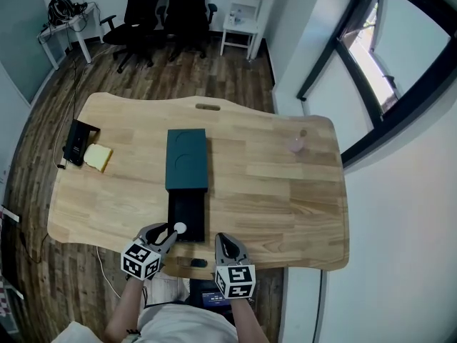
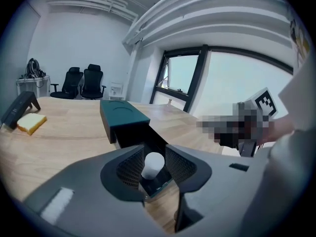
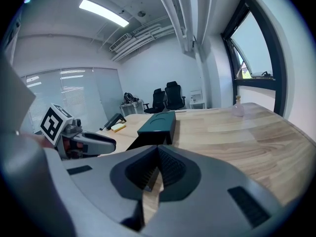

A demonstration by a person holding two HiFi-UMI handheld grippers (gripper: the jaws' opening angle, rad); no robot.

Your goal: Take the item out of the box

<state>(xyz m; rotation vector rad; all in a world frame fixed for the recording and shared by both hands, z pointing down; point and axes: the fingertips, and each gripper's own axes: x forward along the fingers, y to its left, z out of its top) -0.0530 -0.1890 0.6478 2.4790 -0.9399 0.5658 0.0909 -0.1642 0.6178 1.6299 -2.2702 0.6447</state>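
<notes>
Bracketing item [image 2: 153,163] (left gripper [image 1: 169,234], jaws apart).

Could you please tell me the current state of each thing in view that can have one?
Box: open, with its black tray slid out toward the person.
White item: resting in the tray, not lifted out.
Left gripper: jaws apart, with the white item showing between them.
Right gripper: jaws together, holding nothing.
</notes>
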